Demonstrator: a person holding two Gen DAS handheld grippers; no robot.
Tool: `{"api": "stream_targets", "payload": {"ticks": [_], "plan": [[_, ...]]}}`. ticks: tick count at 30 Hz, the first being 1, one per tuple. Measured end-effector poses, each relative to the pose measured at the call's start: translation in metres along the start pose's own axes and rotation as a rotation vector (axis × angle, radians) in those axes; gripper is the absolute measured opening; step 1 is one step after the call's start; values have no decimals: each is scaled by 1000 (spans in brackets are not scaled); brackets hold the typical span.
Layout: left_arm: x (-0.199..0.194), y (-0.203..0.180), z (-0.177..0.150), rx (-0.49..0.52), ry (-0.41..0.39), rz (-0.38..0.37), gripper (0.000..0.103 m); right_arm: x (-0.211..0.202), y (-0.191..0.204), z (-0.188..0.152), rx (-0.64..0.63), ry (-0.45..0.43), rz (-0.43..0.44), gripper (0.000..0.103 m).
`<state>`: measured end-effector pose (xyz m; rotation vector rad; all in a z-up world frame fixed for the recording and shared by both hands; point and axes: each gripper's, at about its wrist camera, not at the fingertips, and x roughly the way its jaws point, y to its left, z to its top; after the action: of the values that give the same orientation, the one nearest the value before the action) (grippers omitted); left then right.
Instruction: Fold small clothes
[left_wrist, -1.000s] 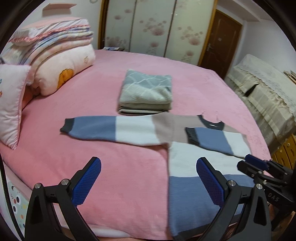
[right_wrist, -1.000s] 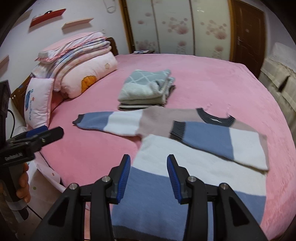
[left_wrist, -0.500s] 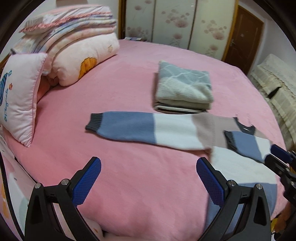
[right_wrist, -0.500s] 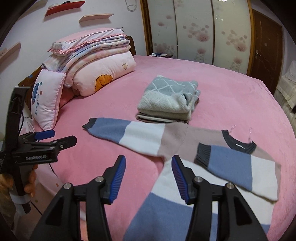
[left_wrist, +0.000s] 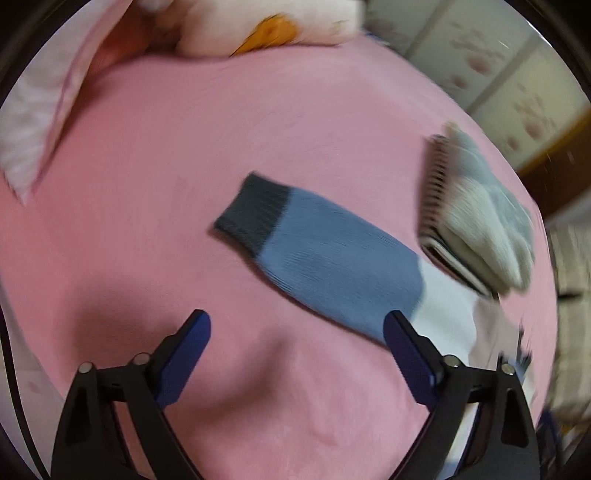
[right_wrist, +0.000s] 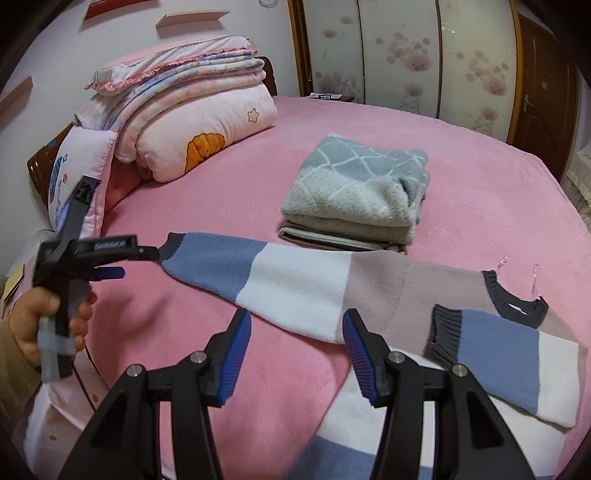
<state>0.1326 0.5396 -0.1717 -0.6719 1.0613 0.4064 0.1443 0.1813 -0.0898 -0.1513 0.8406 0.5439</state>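
Note:
A striped knit sweater (right_wrist: 376, 284) lies flat on the pink bed (right_wrist: 480, 192). One sleeve is folded across its body (right_wrist: 498, 350). The other sleeve stretches left and ends in a dark cuff (right_wrist: 171, 245) (left_wrist: 255, 210). My left gripper (right_wrist: 142, 263), held by a hand, sits right at that cuff. In its own blurred view the left gripper (left_wrist: 297, 332) is closing, with only pink sheet between the pads and the blue sleeve (left_wrist: 332, 266) beside the right finger. My right gripper (right_wrist: 295, 332) hovers open over the sleeve's white band, holding nothing.
A stack of folded clothes (right_wrist: 354, 195) (left_wrist: 480, 221) sits just behind the sleeve. Rolled quilts and pillows (right_wrist: 192, 122) pile up at the bed's far left. The bed edge drops off at the near left by the hand (right_wrist: 33, 325). Wardrobe doors (right_wrist: 406, 51) stand behind.
My left gripper swung left and down to the sleeve cuff, rolling as it went. My right gripper shifted left from the sweater's body to the outstretched sleeve, and its jaws stand a little wider.

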Motion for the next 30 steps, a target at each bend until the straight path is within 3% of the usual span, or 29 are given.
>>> {"api": "stream_targets", "payload": {"ticks": [3, 6, 13, 14, 16, 17, 18, 25, 28, 30], "plan": [[31, 21, 14, -130, 46, -2, 75, 17, 0, 2, 0, 15, -2, 52], [55, 30, 20, -183, 83, 6, 70, 33, -2, 5, -1, 17, -24, 52], [78, 13, 31, -98, 91, 59, 69, 83, -21, 24, 40, 26, -103, 52], [81, 9, 34, -70, 89, 69, 60, 89, -23, 25, 49, 32, -111, 52], [85, -1, 36, -9, 85, 78, 35, 100, -29, 25, 74, 53, -122, 52], [86, -4, 41, 19, 83, 79, 16, 104, -33, 23, 90, 65, -117, 52], [85, -8, 41, 43, 77, 76, 7, 105, -35, 21, 102, 70, -111, 52], [39, -61, 24, 226, -142, 97, 6, 91, -58, -5, 158, 96, -111, 52], [8, -102, 2, 326, -229, 56, 5, 74, -78, -14, 185, 91, -126, 52], [-13, -136, -18, 389, -250, -15, 5, 58, -95, -20, 201, 80, -148, 52]]}}
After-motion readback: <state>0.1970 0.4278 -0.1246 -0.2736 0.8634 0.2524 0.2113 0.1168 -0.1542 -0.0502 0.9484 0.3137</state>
